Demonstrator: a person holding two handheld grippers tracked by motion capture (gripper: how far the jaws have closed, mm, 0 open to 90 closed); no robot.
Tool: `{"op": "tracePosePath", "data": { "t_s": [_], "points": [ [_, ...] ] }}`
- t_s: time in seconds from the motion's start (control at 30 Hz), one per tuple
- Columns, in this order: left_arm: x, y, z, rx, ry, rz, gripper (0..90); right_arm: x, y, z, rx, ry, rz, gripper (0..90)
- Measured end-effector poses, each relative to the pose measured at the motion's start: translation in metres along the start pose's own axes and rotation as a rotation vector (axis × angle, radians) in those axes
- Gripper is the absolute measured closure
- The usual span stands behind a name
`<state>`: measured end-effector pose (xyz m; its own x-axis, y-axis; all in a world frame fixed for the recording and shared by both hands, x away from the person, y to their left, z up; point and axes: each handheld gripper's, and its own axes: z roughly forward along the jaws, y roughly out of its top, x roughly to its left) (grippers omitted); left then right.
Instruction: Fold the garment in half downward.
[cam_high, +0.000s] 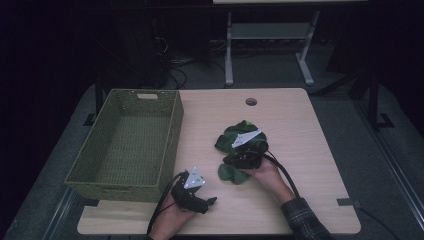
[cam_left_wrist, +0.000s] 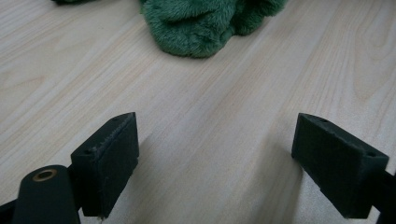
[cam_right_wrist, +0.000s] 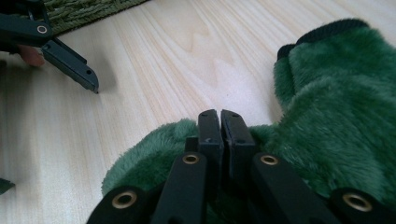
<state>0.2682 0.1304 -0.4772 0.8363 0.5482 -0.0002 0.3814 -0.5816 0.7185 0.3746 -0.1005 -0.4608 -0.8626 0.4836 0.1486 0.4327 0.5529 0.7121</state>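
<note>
A crumpled green plush cloth (cam_high: 239, 134) lies on the wooden table (cam_high: 305, 145), right of centre. My right gripper (cam_high: 231, 160) rests on top of it. In the right gripper view that gripper (cam_right_wrist: 219, 115) is shut, its pads pressed together over the green plush (cam_right_wrist: 336, 107), with no fabric showing between them. My left gripper (cam_high: 212, 201) sits low near the table's front edge, just right of the basket. It stands open (cam_left_wrist: 215, 140) over bare wood, with the plush (cam_left_wrist: 196, 23) a short way ahead. One of its fingers (cam_right_wrist: 70, 65) shows at the upper left of the right gripper view.
A green woven basket (cam_high: 172, 135) with nothing inside stands on the left half of the table; its wall (cam_right_wrist: 84, 11) shows in the right gripper view. A round cable hole (cam_high: 251, 101) is at the table's far edge. Bare wood lies between the two grippers.
</note>
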Motion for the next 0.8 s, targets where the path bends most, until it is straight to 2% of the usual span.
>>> {"op": "tracePosePath", "data": {
  "t_s": [0.1,0.2,0.27,0.33,0.37,0.4,0.43,0.57,0.67,0.73,0.8],
  "points": [
    [0.000,0.000,0.000,0.000,0.000,0.000,14.3,-0.001,0.000,0.000,0.008,0.001,0.006,86.2],
    [0.000,0.000,0.000,0.000,0.001,0.002,14.3,0.000,0.005,-0.005,-0.001,0.005,0.005,76.5],
    [0.000,0.000,0.000,0.001,-0.001,-0.001,14.3,0.003,0.009,-0.011,-0.023,-0.002,0.003,73.3],
    [0.000,0.000,0.000,-0.001,0.001,0.001,14.3,0.002,0.015,-0.017,-0.014,0.001,-0.005,69.2],
    [0.000,0.000,0.000,-0.003,0.001,-0.003,14.3,0.002,0.017,-0.019,-0.019,-0.002,-0.010,68.7],
    [0.000,0.000,0.000,-0.005,0.000,-0.005,14.3,0.003,0.022,-0.023,-0.029,0.001,0.006,68.2],
    [0.000,0.000,0.000,-0.007,0.000,-0.005,14.3,0.002,0.024,-0.026,-0.057,-0.004,-0.006,67.8],
    [0.000,0.000,0.000,-0.002,0.001,-0.001,14.3,-0.001,0.031,-0.036,-0.083,-0.015,-0.001,65.8],
    [0.001,0.001,0.000,-0.003,0.000,-0.003,14.4,-0.003,0.031,-0.048,-0.106,-0.027,0.017,65.7],
    [0.001,0.004,0.001,0.000,-0.003,-0.023,16.8,-0.005,0.029,-0.056,-0.120,-0.046,0.027,64.5],
    [0.003,0.009,0.000,-0.001,0.003,-0.005,19.8,-0.010,0.024,-0.065,-0.128,-0.065,0.036,64.0]
  ]
}}
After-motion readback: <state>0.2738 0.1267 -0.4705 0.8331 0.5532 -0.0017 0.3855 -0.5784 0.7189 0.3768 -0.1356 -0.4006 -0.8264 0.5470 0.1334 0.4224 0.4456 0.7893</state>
